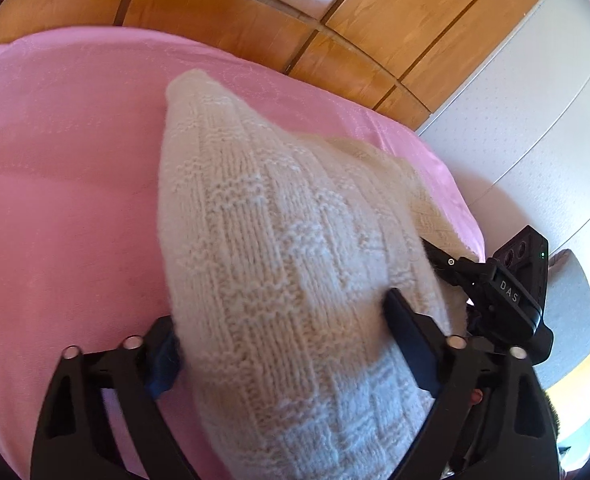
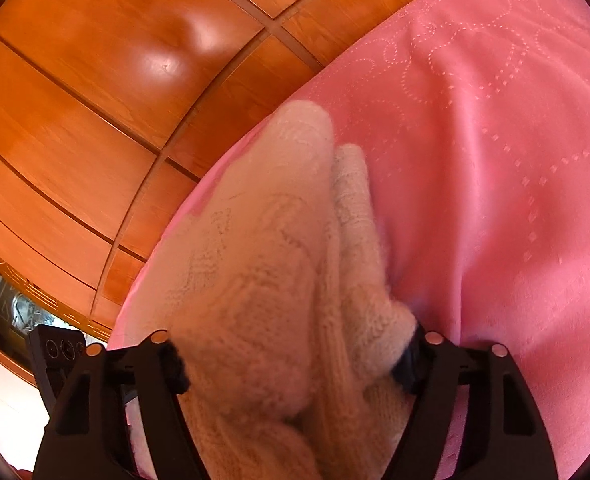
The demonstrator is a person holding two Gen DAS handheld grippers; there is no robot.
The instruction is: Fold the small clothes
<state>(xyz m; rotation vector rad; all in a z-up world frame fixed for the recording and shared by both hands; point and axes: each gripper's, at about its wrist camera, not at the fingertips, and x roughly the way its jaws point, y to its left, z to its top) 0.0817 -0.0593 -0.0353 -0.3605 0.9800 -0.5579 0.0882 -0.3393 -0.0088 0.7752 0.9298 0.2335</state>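
left wrist view: the left gripper (image 1: 283, 340) points forward and down over a bed covered with a pink bedspread (image 1: 67, 168). its jaws stand wide, with a thick fold of a cream knitted garment (image 1: 263, 240) between them. the right finger (image 1: 407, 336) presses into the wool; the left finger's blue pad (image 1: 165, 364) sits at the garment's edge, so the wool fills the gap and looks gripped. the garment rises from the jaws and tapers to a rounded tip toward the far edge of the bed. a second layer of it spreads to the right, near the bed's right edge. there the right gripper (image 1: 455, 268) reaches in from the right, its black tip against the wool, a grey sleeve (image 1: 571, 312) behind it. beyond the bed are a wooden floor (image 1: 335, 24) and a white panel (image 1: 535, 120).

right wrist view: the right gripper (image 2: 291, 356) also tilts down, jaws fairly wide, with a bunched, blurred mass of the knitted garment (image 2: 271, 272) packed between the fingers, touching both; it appears clamped. the garment lies along the bed's left edge, two rounded ends pointing away. the pink bedspread (image 2: 495, 160), stitched with dotted loops, fills the right side. the wooden floor (image 2: 95, 100) is on the left, and the left gripper's black body (image 2: 55, 352) shows at lower left.
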